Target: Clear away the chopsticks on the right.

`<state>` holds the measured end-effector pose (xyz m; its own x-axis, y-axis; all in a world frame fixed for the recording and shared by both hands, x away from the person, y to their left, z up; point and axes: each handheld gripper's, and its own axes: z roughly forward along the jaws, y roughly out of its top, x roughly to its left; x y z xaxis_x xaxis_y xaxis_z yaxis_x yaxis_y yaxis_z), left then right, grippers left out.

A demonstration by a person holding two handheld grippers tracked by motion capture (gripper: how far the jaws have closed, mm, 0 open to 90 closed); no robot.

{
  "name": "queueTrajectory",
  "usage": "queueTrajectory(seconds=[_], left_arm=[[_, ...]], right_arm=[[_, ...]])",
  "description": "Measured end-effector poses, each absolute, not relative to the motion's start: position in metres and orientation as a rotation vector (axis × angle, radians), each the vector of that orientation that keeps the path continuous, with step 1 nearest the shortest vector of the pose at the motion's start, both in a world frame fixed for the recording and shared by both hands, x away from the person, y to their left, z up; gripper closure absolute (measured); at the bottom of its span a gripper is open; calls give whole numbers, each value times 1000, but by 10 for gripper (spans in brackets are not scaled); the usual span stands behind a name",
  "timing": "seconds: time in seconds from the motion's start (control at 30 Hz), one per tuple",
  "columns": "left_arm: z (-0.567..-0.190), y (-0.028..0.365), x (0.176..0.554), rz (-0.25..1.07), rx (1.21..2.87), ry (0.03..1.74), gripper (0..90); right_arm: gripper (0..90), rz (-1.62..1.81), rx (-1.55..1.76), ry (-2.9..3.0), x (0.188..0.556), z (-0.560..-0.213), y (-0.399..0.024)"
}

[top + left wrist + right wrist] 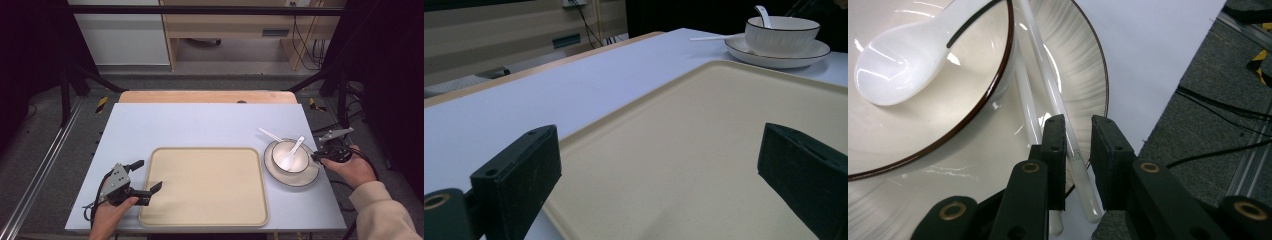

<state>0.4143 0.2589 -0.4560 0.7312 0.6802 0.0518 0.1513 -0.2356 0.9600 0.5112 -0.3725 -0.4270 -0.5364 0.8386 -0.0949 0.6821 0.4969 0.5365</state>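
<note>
White glazed chopsticks (1068,135) across plate (305,178) rim beside bowl (298,162) with soup spoon (900,65); right gripper (1079,150) nearly clenched around one. Judged light, stiff, slippery, breakable: grip mid-shaft. Left gripper (150,177) released over beige tray (205,187). No labels or writing legible.
</note>
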Motion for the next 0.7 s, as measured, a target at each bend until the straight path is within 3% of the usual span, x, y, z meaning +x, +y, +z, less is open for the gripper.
queueTrajectory(seconds=[0.7], left_arm=[[-456, 259, 414, 570, 1763, 662, 34]], right_arm=[[842, 689, 1262, 2398, 512, -428, -372]])
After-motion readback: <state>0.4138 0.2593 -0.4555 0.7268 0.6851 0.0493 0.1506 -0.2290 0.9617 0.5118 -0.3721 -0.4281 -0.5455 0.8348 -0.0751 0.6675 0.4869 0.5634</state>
